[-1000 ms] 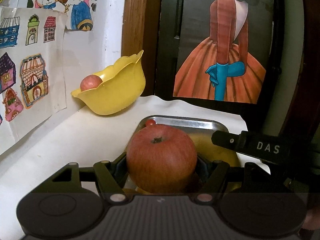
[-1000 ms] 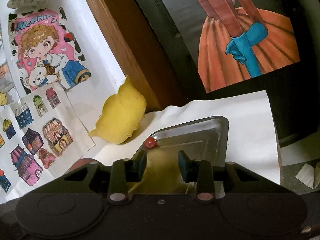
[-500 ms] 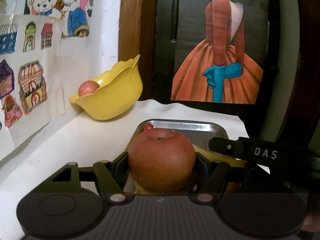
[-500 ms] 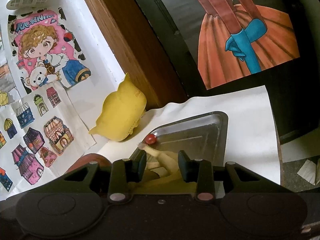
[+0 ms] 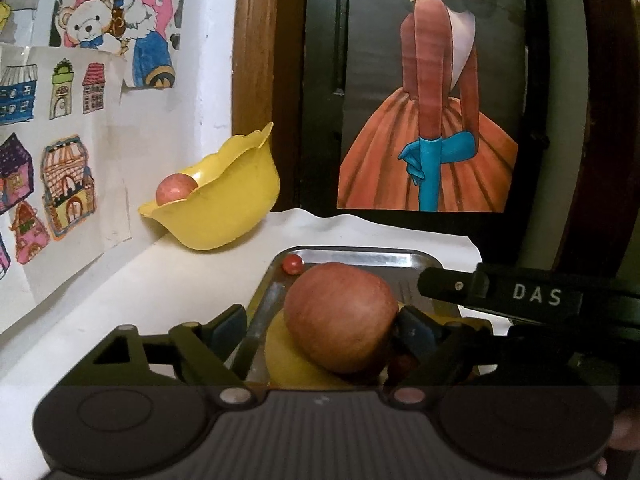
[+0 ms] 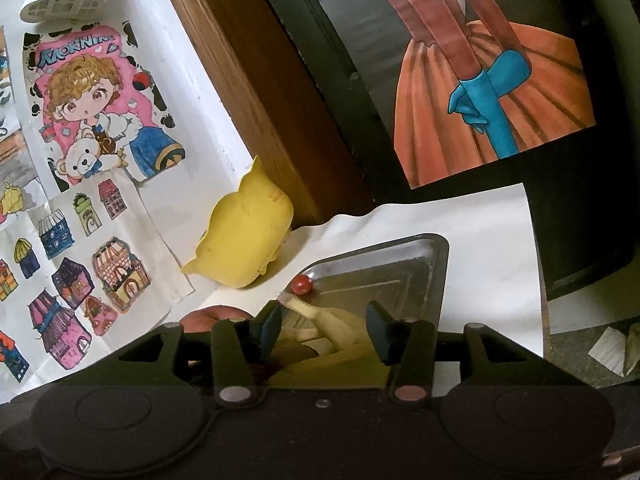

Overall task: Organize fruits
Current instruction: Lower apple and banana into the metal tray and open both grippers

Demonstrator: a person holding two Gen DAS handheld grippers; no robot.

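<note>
A red apple (image 5: 340, 316) lies on yellow fruit (image 5: 280, 356) inside the metal tray (image 5: 360, 258). My left gripper (image 5: 322, 326) is open around it: the apple leans on the right finger, and a gap separates it from the left finger (image 5: 228, 324). A small red round fruit (image 5: 292, 266) sits in the tray's far left corner. My right gripper (image 6: 326, 326) hangs open over bananas (image 6: 332, 328) in the same tray (image 6: 436, 280), and the apple (image 6: 212, 314) peeks out left of it. The yellow bowl (image 5: 216, 216) holds another apple (image 5: 174, 192).
The bowl (image 6: 244, 240) leans in the corner against a white wall with drawings and a wooden door frame. White paper (image 5: 160, 292) covers the table. A dark door with a painted figure stands behind. The right gripper's body (image 5: 520, 296) crosses the left wrist view's right side.
The left gripper's fingers have spread and the apple has tipped right onto the fruit in the tray. The right gripper's fingers have widened slightly, and a banana stem now shows between them.
</note>
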